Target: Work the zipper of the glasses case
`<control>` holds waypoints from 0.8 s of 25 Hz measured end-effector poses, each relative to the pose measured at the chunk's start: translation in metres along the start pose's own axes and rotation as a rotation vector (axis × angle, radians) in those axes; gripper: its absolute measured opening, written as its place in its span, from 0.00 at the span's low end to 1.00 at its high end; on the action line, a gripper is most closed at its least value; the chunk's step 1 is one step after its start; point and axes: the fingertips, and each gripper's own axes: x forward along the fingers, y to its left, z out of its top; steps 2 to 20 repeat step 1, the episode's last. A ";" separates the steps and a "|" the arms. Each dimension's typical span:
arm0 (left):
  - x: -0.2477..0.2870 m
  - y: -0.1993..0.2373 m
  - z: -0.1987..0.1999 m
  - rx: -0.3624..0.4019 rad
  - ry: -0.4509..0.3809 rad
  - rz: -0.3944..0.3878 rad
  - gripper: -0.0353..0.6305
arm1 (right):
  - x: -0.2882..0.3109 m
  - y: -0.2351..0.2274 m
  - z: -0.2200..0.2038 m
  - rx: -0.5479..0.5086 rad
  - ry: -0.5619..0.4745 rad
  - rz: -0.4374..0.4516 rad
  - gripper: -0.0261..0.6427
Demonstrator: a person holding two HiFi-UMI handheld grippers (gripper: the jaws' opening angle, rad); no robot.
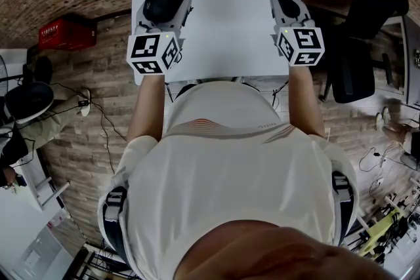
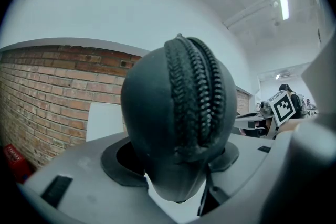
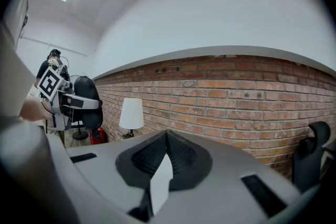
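Over a white table (image 1: 230,16), the left gripper (image 2: 178,168) clamps a black glasses case (image 2: 152,113), its zipper (image 2: 197,97) exposed, likely for the closed, empty right gripper (image 3: 166,140).

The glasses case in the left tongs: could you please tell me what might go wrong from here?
The left tongs grip the rounded case near one end only, so a tug on the zipper may twist it loose. The right tongs are shut and well away; they have to open and meet the narrow zipper, and may miss.
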 end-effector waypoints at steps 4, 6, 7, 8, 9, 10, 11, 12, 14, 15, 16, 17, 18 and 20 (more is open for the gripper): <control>-0.001 0.000 0.000 0.000 0.000 0.000 0.46 | 0.000 0.001 0.000 -0.001 0.000 0.000 0.12; -0.001 0.000 0.000 0.000 0.000 0.000 0.46 | 0.000 0.001 0.000 -0.001 0.000 0.000 0.12; -0.001 0.000 0.000 0.000 0.000 0.000 0.46 | 0.000 0.001 0.000 -0.001 0.000 0.000 0.12; -0.001 0.000 0.000 0.000 0.000 0.000 0.46 | 0.000 0.001 0.000 -0.001 0.000 0.000 0.12; -0.001 0.000 0.000 0.000 0.000 0.000 0.46 | 0.000 0.001 0.000 -0.001 0.000 0.000 0.12; -0.001 0.000 0.000 0.000 0.000 0.000 0.46 | 0.000 0.001 0.000 -0.001 0.000 0.000 0.12; -0.001 0.000 0.000 0.000 0.000 0.000 0.46 | 0.000 0.001 0.000 -0.001 0.000 0.000 0.12; -0.001 0.000 0.000 0.000 0.000 0.000 0.46 | 0.000 0.001 0.000 -0.001 0.000 0.000 0.12; -0.001 0.000 0.000 0.000 0.000 0.000 0.46 | 0.000 0.001 0.000 -0.001 0.000 0.000 0.12; -0.001 0.000 0.000 0.000 0.000 0.000 0.46 | 0.000 0.001 0.000 -0.001 0.000 0.000 0.12; -0.001 0.000 0.000 0.000 0.000 0.000 0.46 | 0.000 0.001 0.000 -0.001 0.000 0.000 0.12; -0.001 0.000 0.000 0.000 0.000 0.000 0.46 | 0.000 0.001 0.000 -0.001 0.000 0.000 0.12; -0.001 0.000 0.000 0.000 0.000 0.000 0.46 | 0.000 0.001 0.000 -0.001 0.000 0.000 0.12; -0.001 0.000 0.000 0.000 0.000 0.000 0.46 | 0.000 0.001 0.000 -0.001 0.000 0.000 0.12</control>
